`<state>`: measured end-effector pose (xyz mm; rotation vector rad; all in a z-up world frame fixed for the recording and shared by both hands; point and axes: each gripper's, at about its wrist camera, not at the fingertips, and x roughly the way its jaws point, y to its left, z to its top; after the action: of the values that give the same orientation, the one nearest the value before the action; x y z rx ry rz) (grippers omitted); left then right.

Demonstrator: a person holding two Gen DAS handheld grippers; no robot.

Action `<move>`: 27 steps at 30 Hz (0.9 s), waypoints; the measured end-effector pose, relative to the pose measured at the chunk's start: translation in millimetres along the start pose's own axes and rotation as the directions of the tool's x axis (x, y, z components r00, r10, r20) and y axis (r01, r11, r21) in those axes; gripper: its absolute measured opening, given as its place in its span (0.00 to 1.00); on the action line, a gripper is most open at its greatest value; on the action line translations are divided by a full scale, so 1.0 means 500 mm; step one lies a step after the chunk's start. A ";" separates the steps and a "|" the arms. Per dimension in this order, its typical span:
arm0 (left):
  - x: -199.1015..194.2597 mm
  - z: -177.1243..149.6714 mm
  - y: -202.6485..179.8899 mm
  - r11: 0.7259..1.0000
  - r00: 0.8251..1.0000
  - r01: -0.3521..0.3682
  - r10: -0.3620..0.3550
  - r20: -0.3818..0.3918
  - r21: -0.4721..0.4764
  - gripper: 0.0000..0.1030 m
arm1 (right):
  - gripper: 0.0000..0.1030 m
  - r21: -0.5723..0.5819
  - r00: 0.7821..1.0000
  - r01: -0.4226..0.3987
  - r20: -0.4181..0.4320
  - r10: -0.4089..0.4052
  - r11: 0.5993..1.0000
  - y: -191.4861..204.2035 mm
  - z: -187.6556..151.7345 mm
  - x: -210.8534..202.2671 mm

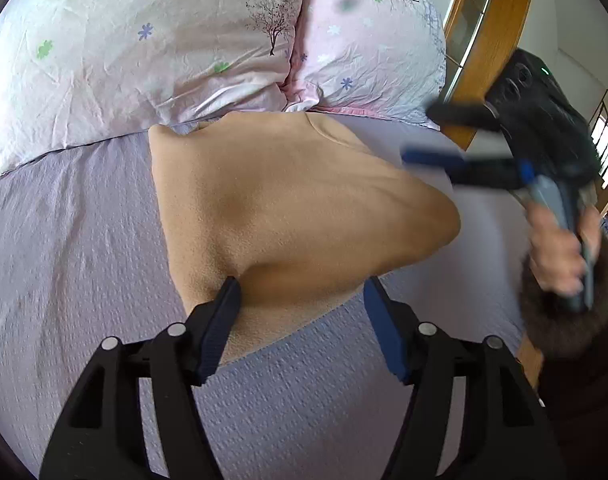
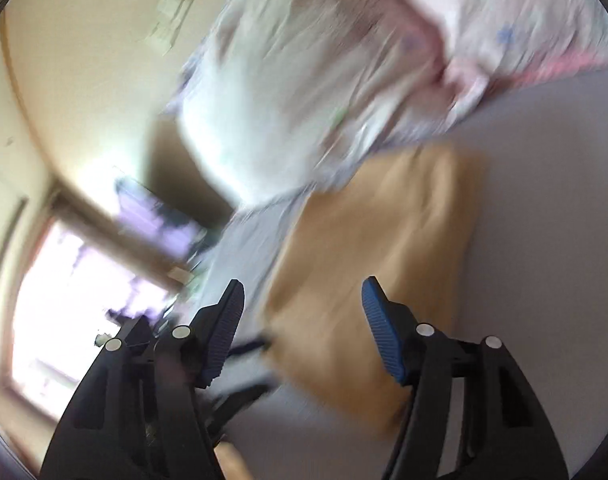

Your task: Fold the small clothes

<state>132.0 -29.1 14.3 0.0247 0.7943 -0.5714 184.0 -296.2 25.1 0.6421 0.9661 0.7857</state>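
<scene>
A tan fleece garment (image 1: 288,208) lies on the lilac bed sheet (image 1: 76,248), its far edge against the pillows. My left gripper (image 1: 302,292) is open, jaws wide apart, at the garment's near edge, holding nothing. My right gripper (image 1: 428,136) shows blurred at the right in the left wrist view, above the garment's right side, held by a hand (image 1: 556,252). In the blurred right wrist view the right gripper (image 2: 302,292) is open and empty, tilted, over the tan garment (image 2: 376,260).
Two pale pink floral pillows (image 1: 144,48) (image 1: 368,48) lie at the head of the bed. A wooden cabinet frame (image 1: 492,40) stands beyond the bed at the right. The right wrist view shows a bright window (image 2: 64,300) and a wall (image 2: 84,60).
</scene>
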 end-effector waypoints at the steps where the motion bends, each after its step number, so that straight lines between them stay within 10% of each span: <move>1: -0.001 -0.001 -0.003 1.000 1.000 -0.006 0.006 0.004 -0.001 0.63 | 0.61 0.025 0.997 0.072 -0.020 -0.071 0.997 -0.017 -0.011 0.014; 5: -0.044 -0.014 -0.007 0.998 1.000 -0.016 0.018 0.025 -0.053 0.84 | 0.49 0.117 0.996 0.093 0.003 -0.094 0.989 -0.061 -0.024 0.009; 9: -0.100 -0.049 -0.006 0.967 0.971 -0.227 0.234 0.046 -0.115 0.98 | 0.93 -0.065 0.964 0.233 0.148 -0.221 0.970 0.031 -0.076 -0.057; 11: -0.106 -0.066 0.001 0.949 0.961 -0.274 0.277 -0.003 -0.158 0.98 | 0.98 -0.127 0.945 0.284 0.202 -0.256 0.950 0.065 -0.110 -0.072; 18: -0.061 -0.090 0.012 0.920 0.936 -0.348 0.329 -0.130 -0.181 0.98 | 0.99 -0.242 0.742 0.670 0.260 -0.618 0.702 0.122 -0.216 -0.019; 27: -0.007 -0.091 -0.003 0.899 0.894 -0.424 0.395 -0.214 -0.113 0.98 | 0.99 -0.217 0.719 0.694 0.142 -0.681 0.687 0.064 -0.220 0.060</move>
<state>99.3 -18.2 -15.3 0.1011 0.9827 -0.1021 86.6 -239.2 -11.6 0.0327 0.9419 0.1984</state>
